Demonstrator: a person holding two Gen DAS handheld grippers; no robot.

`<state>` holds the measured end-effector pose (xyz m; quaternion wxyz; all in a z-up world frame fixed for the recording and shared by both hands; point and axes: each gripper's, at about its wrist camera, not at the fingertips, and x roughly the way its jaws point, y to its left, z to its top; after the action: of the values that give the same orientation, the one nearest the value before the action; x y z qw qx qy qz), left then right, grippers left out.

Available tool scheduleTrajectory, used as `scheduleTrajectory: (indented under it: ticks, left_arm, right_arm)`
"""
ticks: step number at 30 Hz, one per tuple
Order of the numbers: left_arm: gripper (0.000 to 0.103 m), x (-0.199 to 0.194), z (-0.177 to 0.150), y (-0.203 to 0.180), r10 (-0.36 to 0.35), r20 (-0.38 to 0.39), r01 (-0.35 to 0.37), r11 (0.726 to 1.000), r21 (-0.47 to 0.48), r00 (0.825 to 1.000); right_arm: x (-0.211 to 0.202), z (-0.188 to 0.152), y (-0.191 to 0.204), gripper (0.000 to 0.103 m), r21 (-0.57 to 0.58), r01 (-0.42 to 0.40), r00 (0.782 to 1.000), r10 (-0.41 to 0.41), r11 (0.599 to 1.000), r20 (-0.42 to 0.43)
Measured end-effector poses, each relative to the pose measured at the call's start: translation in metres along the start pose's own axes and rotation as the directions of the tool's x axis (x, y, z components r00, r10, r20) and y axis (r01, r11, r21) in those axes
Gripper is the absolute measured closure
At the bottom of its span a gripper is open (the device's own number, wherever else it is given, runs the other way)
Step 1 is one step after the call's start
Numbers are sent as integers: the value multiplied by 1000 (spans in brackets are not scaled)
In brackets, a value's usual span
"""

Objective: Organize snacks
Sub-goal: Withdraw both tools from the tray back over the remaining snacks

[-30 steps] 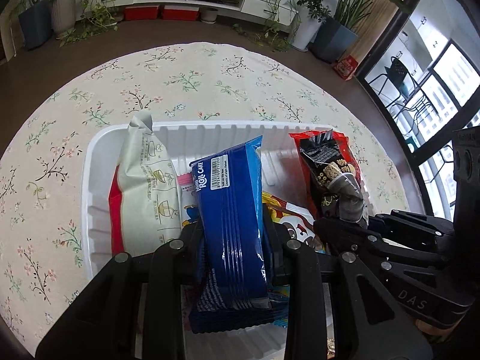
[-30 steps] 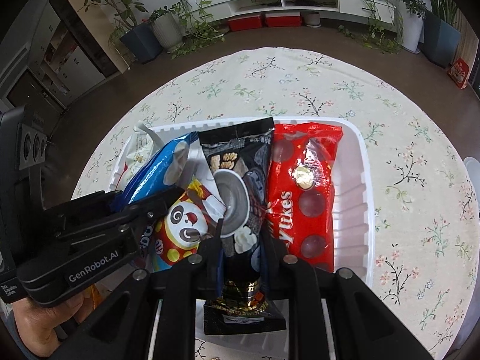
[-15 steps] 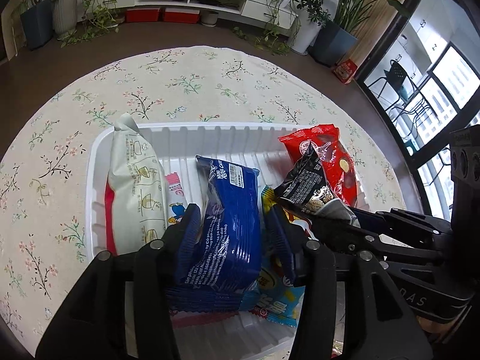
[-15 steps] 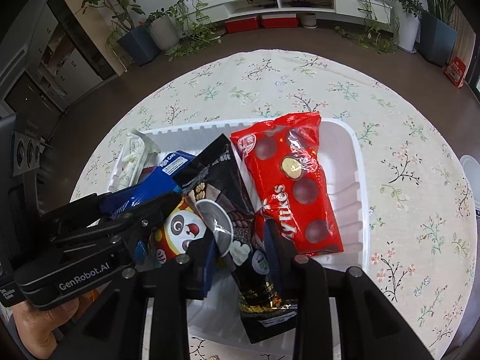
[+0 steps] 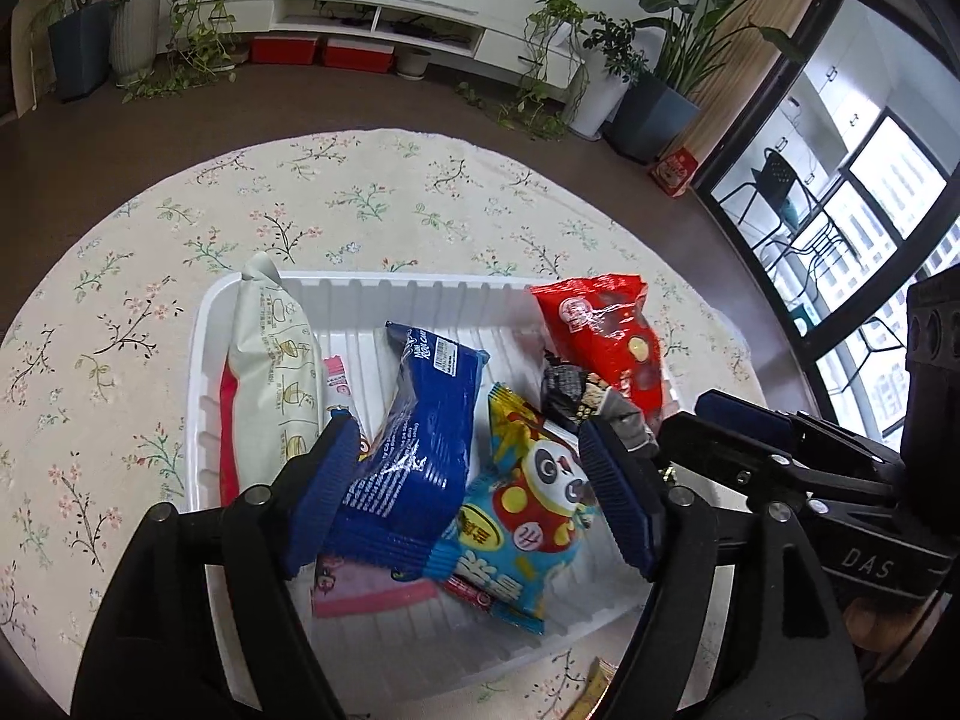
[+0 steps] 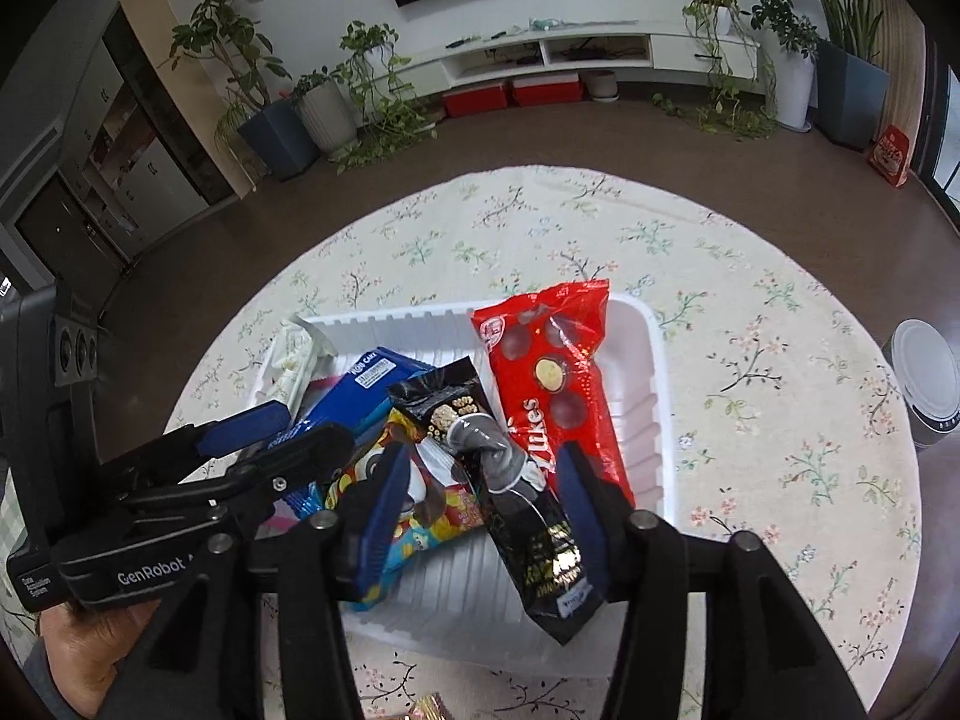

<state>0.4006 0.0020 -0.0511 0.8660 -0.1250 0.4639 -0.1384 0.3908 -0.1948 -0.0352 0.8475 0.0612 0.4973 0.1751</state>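
Round table with floral cloth (image 5: 372,192). White ribbed tray (image 5: 420,294) at centre, holding all snacks: pale green packet (image 5: 276,360) at 9 o'clock; red chocolate-ball bag (image 6: 552,396) at 2 o'clock; blue roll-cake pack (image 5: 414,450), panda packet (image 5: 528,504) and black cereal packet (image 6: 528,510) mid-tray. Left gripper (image 5: 474,492) and right gripper (image 6: 480,510): jaws just opened, apart, clear of the blue pack and black packet lying loose between them.

- Left gripper (image 5: 468,480), jaws just opened wide, hangs over a white tray (image 5: 420,294).
- A blue snack pack (image 5: 414,450) lies loose between them, beside a panda packet (image 5: 528,498).
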Motion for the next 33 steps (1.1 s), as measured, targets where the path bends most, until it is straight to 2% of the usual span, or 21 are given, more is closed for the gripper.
scheduleTrajectory:
  ticks: [1, 3, 7, 9, 17, 21, 23, 27, 31, 33]
  left_arm:
    - [25, -4, -1, 0, -7, 8, 7, 1000, -5, 1000]
    - [12, -16, -5, -1, -22, 27, 23, 1000, -17, 999]
    - [10, -47, -17, -2, -63, 58, 64, 998, -17, 996]
    - [2, -65, -21, -2, -83, 72, 85, 996, -22, 994]
    - [1, -165, -61, -1, -149, 186, 149, 989, 14, 971]
    - [1, -212, -100, 18, -113, 234, 114, 993, 10, 966]
    - [1, -224, -119, 35, -74, 224, 81, 996, -26, 972]
    - [1, -225, -164, 68, 11, 149, 7, 992, -122, 989]
    - [1, -208, -201, 80, 49, 75, -36, 984, -175, 996]
    - [1, -197, -211, 78, 32, 60, -20, 981, -191, 998]
  right_arm:
    - [-6, -1, -2, 44, 5, -2, 1000, 2, 1000, 12]
    - [-18, -4, -3, 43, 19, -14, 999, 13, 1000, 31]
    - [-49, -15, -11, 31, 45, -65, 995, 61, 997, 79]
    - [-62, -21, -15, 27, 65, -96, 991, 89, 993, 99]
    - [-111, -67, -21, 22, 124, -216, 970, 198, 968, 145]
    - [-136, -105, -13, 22, 115, -254, 960, 237, 960, 147]
    - [-145, -121, -9, 22, 106, -262, 958, 246, 959, 146]
    - [-156, -157, -2, 22, 100, -258, 960, 243, 961, 141]
    - [-163, -187, 3, 22, 89, -200, 972, 186, 976, 144]
    - [-167, -203, 4, 22, 98, -190, 973, 174, 977, 150]
